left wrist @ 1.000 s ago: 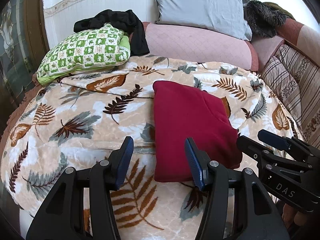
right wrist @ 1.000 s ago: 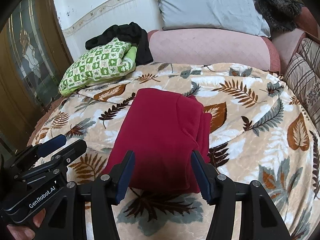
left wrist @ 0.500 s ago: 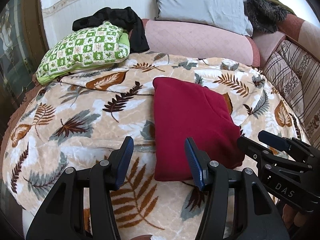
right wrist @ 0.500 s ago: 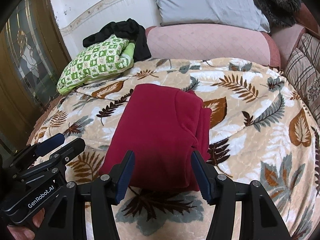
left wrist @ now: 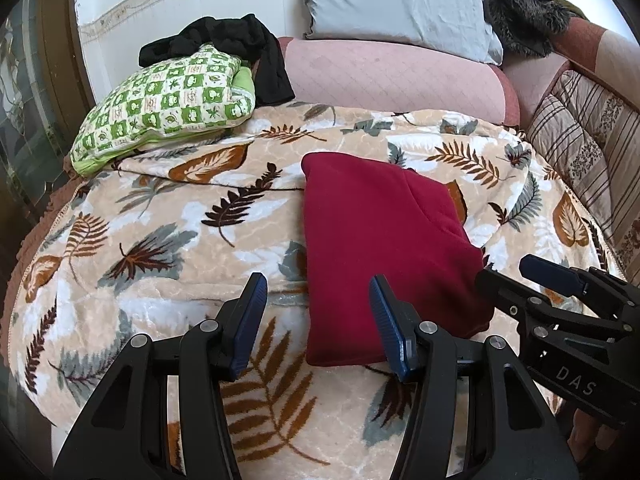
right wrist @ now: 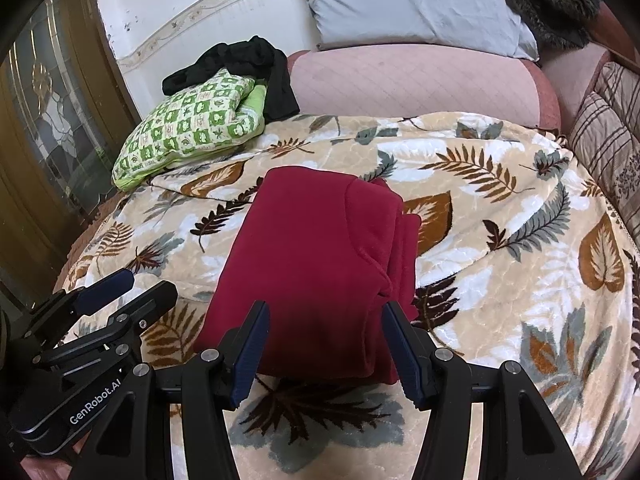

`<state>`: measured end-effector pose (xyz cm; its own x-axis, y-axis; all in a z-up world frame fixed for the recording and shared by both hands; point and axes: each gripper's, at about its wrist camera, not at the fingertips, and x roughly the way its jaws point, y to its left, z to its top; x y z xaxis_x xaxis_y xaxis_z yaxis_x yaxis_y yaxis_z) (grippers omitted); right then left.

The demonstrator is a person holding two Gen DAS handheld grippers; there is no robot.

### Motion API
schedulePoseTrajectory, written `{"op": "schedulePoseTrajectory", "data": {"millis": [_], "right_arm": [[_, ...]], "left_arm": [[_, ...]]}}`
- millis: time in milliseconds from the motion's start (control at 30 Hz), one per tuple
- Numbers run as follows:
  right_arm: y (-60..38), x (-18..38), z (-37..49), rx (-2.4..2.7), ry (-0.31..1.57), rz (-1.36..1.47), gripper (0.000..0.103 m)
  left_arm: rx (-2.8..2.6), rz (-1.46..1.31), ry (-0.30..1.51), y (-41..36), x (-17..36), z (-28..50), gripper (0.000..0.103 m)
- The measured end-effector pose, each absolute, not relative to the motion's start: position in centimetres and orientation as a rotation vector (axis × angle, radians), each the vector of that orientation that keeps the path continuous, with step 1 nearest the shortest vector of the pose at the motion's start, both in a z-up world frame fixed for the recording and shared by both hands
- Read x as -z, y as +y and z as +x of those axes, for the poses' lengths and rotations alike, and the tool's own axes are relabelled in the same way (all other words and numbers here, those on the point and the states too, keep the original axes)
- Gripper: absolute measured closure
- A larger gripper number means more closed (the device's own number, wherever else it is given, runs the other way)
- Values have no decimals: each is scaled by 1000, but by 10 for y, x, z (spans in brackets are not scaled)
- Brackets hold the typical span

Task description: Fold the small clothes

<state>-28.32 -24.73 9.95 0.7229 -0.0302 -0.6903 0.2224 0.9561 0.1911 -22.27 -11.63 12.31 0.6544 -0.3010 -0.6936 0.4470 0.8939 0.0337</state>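
Fingers (left wrist: 251, 320) of the left gripper (left wrist: 318, 322) and right gripper (right wrist: 325, 354) hang spread and empty above the folded red garment (right wrist: 316, 276) on the leaf-print blanket (right wrist: 500, 280), its near edge hidden behind them.

Garment (right wrist: 320, 268): dark red fleecy cloth, matt, soft nap. Blanket (right wrist: 500, 240): plush, slight sheen on the pale patches. Green pillow (left wrist: 168, 104): smooth printed cotton. Grey pillow (left wrist: 396, 4): smooth, faint sheen. Headboard (right wrist: 412, 80): quilted pink fabric. Both grippers: matt black plastic, ribbed blue pads (left wrist: 246, 320), bright metal pins.
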Motion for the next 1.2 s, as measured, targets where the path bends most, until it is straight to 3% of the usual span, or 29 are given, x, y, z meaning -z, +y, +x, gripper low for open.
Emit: {"op": "schedulePoseTrajectory", "data": {"millis": [1200], "right_arm": [[-242, -98, -279, 133, 757, 283, 47]], "left_arm": [[461, 194, 738, -120, -123, -218, 50]]}}
